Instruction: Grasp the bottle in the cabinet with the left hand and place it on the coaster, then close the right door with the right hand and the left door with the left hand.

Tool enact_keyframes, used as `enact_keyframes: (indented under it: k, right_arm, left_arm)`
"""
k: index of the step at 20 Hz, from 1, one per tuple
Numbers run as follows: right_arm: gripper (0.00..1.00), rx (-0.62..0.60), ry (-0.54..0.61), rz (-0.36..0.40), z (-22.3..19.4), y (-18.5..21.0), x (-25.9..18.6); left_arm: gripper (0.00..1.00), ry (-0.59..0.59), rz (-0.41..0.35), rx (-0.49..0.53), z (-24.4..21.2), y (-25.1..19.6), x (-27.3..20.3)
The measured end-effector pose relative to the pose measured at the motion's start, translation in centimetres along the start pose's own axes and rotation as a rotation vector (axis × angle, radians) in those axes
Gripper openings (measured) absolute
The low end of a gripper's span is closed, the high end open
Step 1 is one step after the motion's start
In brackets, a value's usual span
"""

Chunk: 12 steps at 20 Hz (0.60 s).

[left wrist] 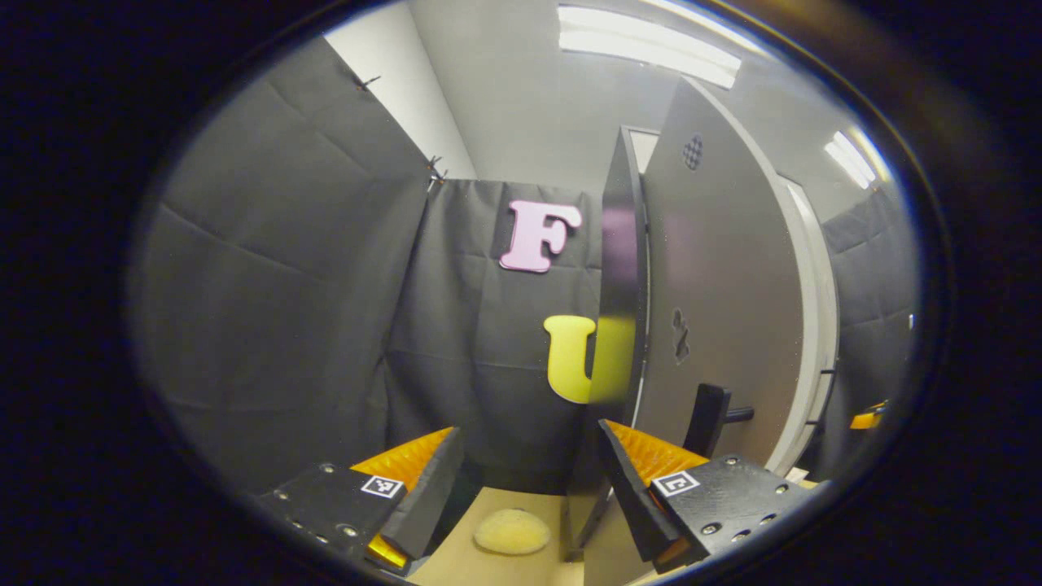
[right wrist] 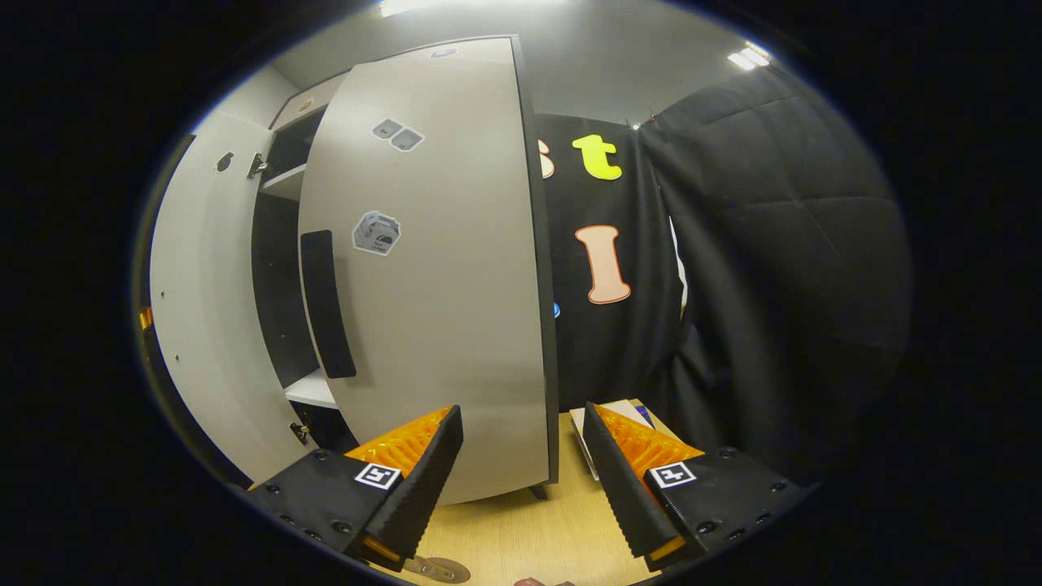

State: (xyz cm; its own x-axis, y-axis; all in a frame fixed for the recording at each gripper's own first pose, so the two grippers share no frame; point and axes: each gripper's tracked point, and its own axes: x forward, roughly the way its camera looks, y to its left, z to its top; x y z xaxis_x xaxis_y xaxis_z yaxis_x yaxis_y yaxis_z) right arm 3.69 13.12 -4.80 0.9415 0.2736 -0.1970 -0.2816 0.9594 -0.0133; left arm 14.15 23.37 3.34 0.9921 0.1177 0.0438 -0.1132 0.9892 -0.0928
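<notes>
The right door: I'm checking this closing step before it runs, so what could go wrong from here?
1. The right door stands half open and the right claw, open, straddles its outer edge; a push there could slip off, or the edge could catch on a finger.
2. The left door is open too, its edge just beyond the open left claw. A forward move might knock it.
3. I cannot confirm the bottle's placement from these views.
</notes>
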Motion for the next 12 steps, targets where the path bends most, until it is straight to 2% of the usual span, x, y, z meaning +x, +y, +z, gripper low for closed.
enact_keyframes:
  k: [1, 2, 3, 4, 5, 6, 7, 8, 9, 12]
  right_arm:
    - [0.95, 0.001, 0.0, -0.003, 0.0, -0.2, 0.0]
    - [0.95, 0.001, 0.0, -0.005, 0.0, -0.4, -0.1]
    - [0.95, 0.001, 0.002, -0.008, 0.0, -0.5, -0.1]
    - [0.92, 0.001, 0.004, -0.009, -0.2, -0.7, -0.2]
    - [0.95, 0.001, 0.006, -0.008, -0.3, -0.8, -0.2]
    - [0.95, 0.001, 0.01, -0.006, -0.5, -0.9, -0.2]
    - [0.92, 0.002, 0.016, -0.004, -0.8, -0.9, -0.2]
    - [0.95, 0.004, 0.023, -0.002, -1.1, -0.9, -0.2]
    - [0.92, 0.008, 0.026, 0.001, -1.3, -1.0, -0.2]
    - [0.92, 0.021, 0.037, 0.014, -1.8, -1.0, -0.1]
  left_arm:
    - [0.95, 0.01, -0.026, 0.01, -0.2, -0.8, 0.4]
    - [1.0, 0.016, -0.029, 0.029, -0.4, -1.3, 0.9]
    - [1.0, 0.021, -0.025, 0.05, -0.4, -1.2, 0.6]
    - [0.99, 0.019, -0.025, 0.058, -0.2, -1.3, 0.4]
    - [0.94, 0.016, -0.022, 0.052, -0.2, -1.2, 0.4]
    - [0.94, 0.024, -0.025, 0.043, -0.5, -1.3, 0.4]
    - [0.99, 0.03, -0.028, 0.031, -0.7, -1.5, 0.4]
    - [0.99, 0.036, -0.032, 0.026, -0.7, -1.8, 0.4]
    - [0.94, 0.042, -0.035, 0.028, -0.6, -2.0, 0.6]
    - [0.94, 0.059, -0.039, 0.059, -0.4, -3.4, 0.4]
